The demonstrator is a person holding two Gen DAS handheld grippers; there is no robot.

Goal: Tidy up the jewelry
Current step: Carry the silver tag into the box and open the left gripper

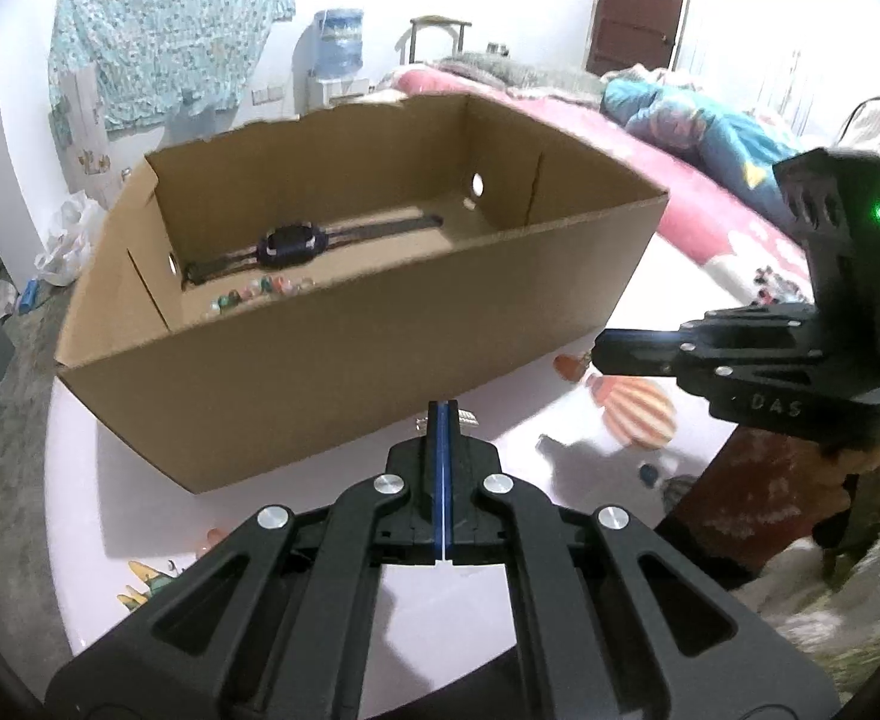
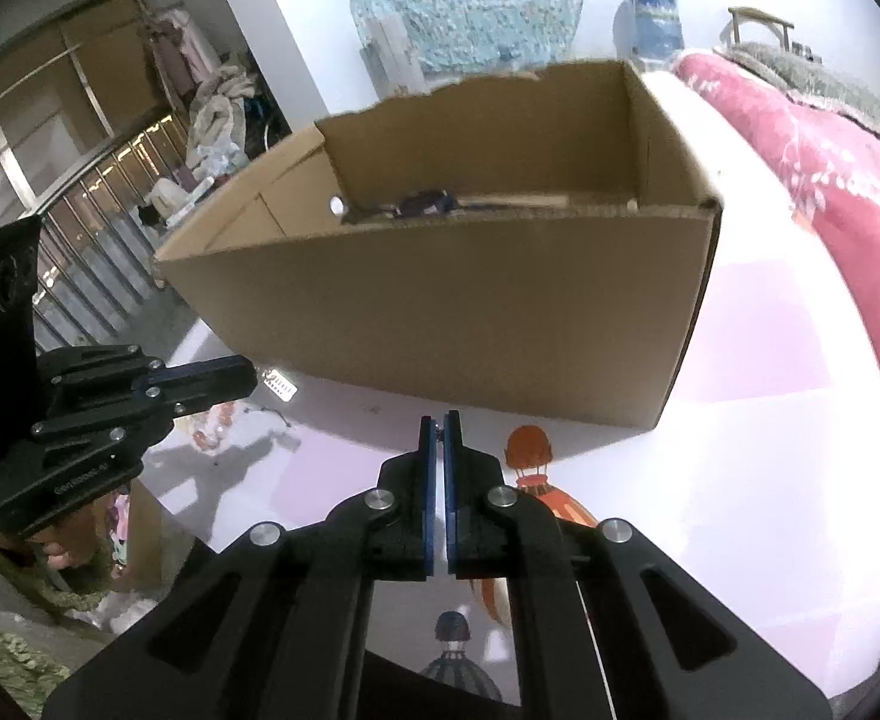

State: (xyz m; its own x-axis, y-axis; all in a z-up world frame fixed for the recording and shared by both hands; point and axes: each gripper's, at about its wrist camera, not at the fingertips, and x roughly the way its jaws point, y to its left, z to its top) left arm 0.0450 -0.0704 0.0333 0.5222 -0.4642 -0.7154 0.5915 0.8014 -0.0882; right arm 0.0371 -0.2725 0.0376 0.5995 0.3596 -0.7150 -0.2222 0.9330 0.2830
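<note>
My left gripper (image 1: 443, 414) and right gripper (image 2: 438, 420) are matte black, with blue-lined jaws, silver round screws on angular linkages, pale lettering on one base, and a green light.

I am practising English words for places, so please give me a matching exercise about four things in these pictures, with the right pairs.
Things:
1. dark watch
2. coloured beads
3. blue water jug
4. cardboard box

Places:
a. standing on the table
b. in the box, in a row close to its near wall
c. flat on the box floor, strap stretched out
d. far behind the box, against the room's wall

Pairs: 1-c, 2-b, 3-d, 4-a
</note>
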